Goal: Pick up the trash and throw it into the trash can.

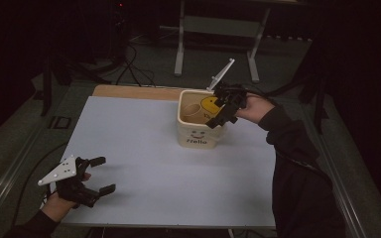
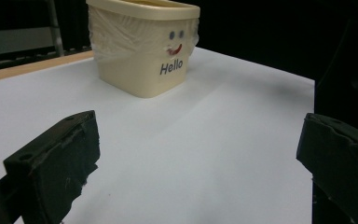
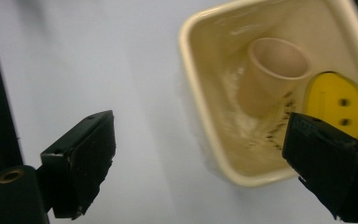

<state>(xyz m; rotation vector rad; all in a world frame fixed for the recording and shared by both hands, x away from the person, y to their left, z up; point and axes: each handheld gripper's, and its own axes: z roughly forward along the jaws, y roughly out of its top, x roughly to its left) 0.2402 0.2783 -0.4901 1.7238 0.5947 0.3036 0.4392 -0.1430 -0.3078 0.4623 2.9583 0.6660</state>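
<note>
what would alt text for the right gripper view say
Looking down past the open jaws of the right hand-held gripper into a cream tub on a white table. Inside the tub a beige cup lies tilted beside a yellow disc with two dark dots. One jaw hangs over the table, the other over the tub's rim.

A cream tub [image 1: 198, 130] marked "Hello" on the white table [image 1: 144, 163] holds a cup [image 3: 272, 70].

One tub, two things inside it, two grippers.

One cream tub [image 3: 214, 140] holds one beige cup [image 3: 272, 70] and one yellow disc [image 3: 338, 102] beside the right jaws; two grippers, left gripper [image 1: 101, 174] and right gripper [image 1: 223, 115].
</note>
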